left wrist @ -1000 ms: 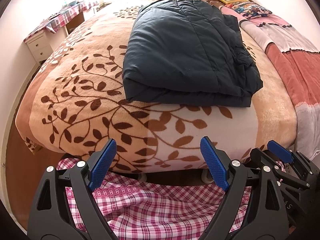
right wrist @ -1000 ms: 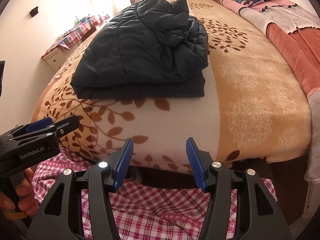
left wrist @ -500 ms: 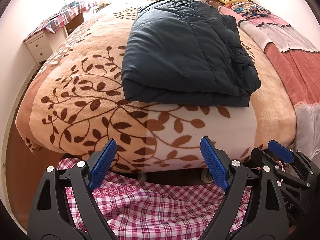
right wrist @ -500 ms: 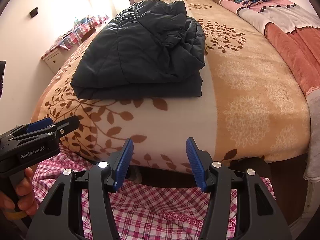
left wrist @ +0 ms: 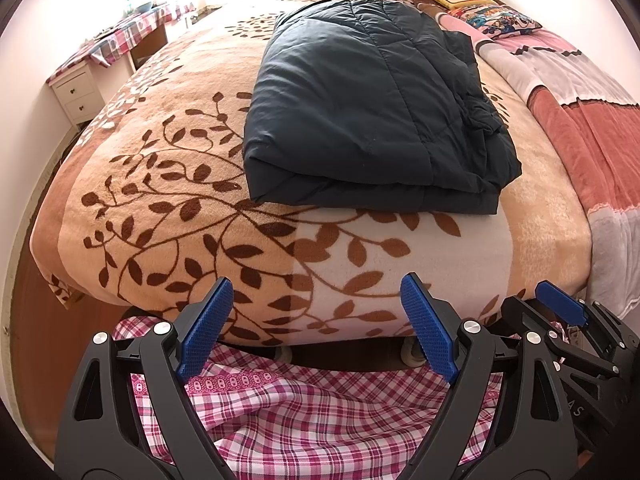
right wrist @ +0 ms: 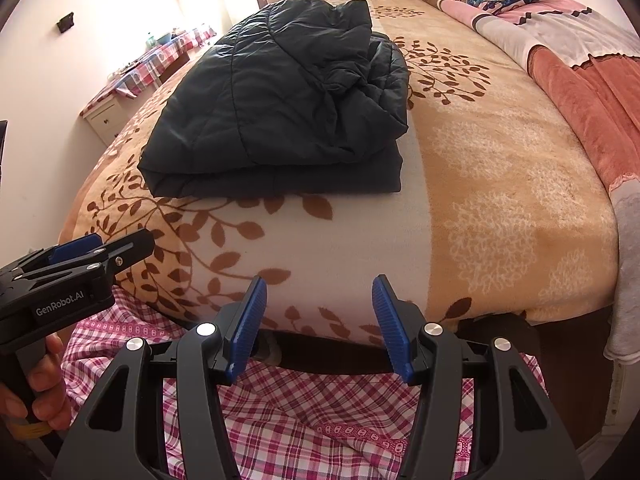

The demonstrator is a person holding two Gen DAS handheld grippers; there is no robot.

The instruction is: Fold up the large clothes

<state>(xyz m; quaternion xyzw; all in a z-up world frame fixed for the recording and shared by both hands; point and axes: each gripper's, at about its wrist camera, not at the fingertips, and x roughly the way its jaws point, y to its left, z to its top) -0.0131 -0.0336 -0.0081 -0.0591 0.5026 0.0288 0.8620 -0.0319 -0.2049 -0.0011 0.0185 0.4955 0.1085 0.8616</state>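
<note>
A dark navy padded jacket (left wrist: 372, 108) (right wrist: 280, 104) lies folded into a thick rectangle on the leaf-patterned blanket of the bed (left wrist: 192, 200) (right wrist: 500, 184). Its rumpled side faces the right. My left gripper (left wrist: 316, 312) hangs open before the foot of the bed, well short of the jacket, nothing between its blue pads. My right gripper (right wrist: 316, 308) is open too, its jaws narrower, also empty and off the bed's near edge. Each gripper shows at the other view's side, the left one (right wrist: 76, 260) held by a hand.
Pink checked cloth (left wrist: 320, 412) (right wrist: 312, 412) fills the space below both grippers. A white bedside cabinet (left wrist: 78, 94) and a checked-cloth desk stand left of the bed. Pink and red quilts (left wrist: 580, 120) and pillows (left wrist: 496, 20) lie along the right side.
</note>
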